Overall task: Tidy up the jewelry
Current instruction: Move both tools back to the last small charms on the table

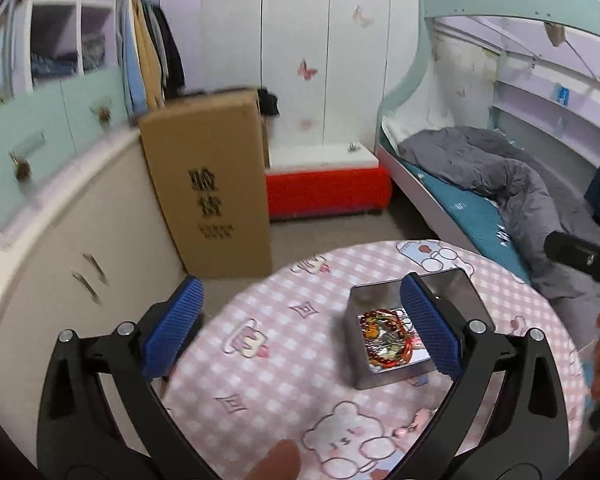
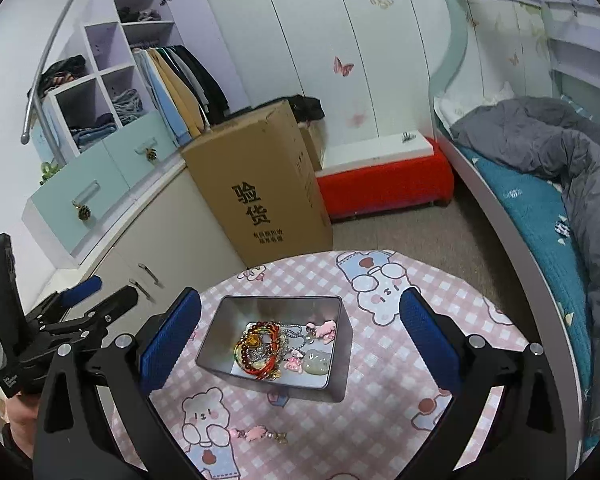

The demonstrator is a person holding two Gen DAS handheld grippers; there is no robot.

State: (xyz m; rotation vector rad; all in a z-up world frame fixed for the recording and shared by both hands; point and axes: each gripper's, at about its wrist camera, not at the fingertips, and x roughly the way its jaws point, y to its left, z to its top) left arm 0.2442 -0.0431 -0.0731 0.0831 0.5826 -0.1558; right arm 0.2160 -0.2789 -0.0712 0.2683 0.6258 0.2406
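Note:
A silver metal tin (image 2: 338, 364) stands on a round table with a pink bear-print cloth (image 2: 400, 360). Inside lies a heap of jewelry (image 2: 268, 346): red and amber bead bracelets, silver chains, pink charms and a pale green pendant. A pink charm bracelet (image 2: 258, 434) lies on the cloth in front of the tin. My right gripper (image 2: 300, 340) is open and empty above the tin. My left gripper (image 1: 300, 324) is open and empty to the left of the tin (image 1: 384, 376); the bracelet shows near its right arm (image 1: 414, 426). The left gripper also shows in the right wrist view (image 2: 80, 300).
A tall cardboard box (image 2: 260, 192) stands on the floor beyond the table, with a red bench (image 2: 384, 184) beside it. A cabinet with drawers (image 2: 112, 216) lies to the left. A bed with a grey quilt (image 2: 560, 152) lies to the right.

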